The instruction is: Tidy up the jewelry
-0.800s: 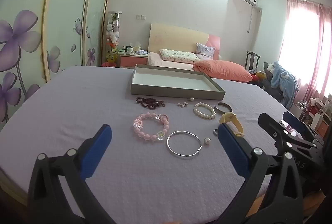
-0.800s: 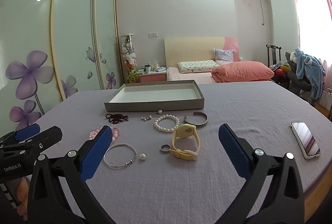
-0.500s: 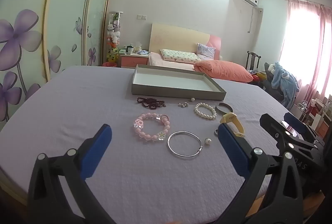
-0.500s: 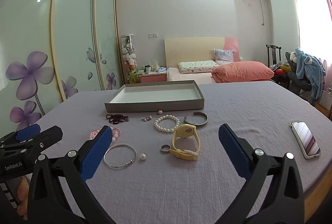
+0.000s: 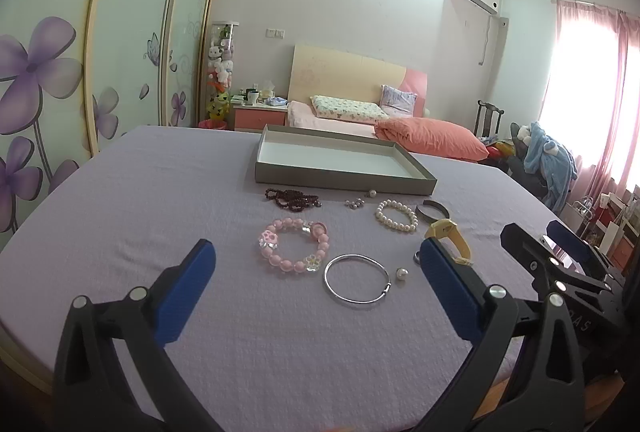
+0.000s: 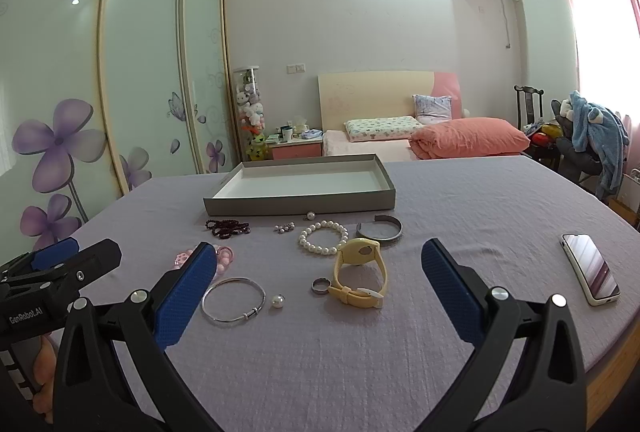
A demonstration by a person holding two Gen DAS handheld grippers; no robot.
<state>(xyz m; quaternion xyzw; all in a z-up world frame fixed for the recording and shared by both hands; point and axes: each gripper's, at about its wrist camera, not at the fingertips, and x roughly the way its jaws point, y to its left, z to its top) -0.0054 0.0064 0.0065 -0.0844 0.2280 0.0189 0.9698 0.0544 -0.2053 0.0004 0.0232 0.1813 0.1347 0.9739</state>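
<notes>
A shallow grey tray (image 5: 340, 179) (image 6: 300, 206) stands empty at the far side of the purple cloth. In front of it lie a dark bead string (image 5: 294, 199), a pink bead bracelet (image 5: 294, 244), a silver bangle (image 5: 357, 284) (image 6: 233, 300), a pearl bracelet (image 5: 396, 216) (image 6: 323, 238), a grey cuff (image 6: 379, 230), a yellow watch (image 6: 360, 274), a small ring (image 6: 320, 286) and a loose pearl (image 6: 277, 300). My left gripper (image 5: 316, 286) is open and empty, short of the pink bracelet and bangle. My right gripper (image 6: 318, 286) is open and empty, short of the watch.
A phone (image 6: 591, 274) lies near the table's right edge. Behind the table are a bed with a salmon quilt (image 6: 468, 142), a wardrobe with flower doors (image 6: 120, 92) and a chair with clothes (image 6: 592, 136).
Both grippers have crept slightly forward toward the jewelry. Nothing on the table has moved.
</notes>
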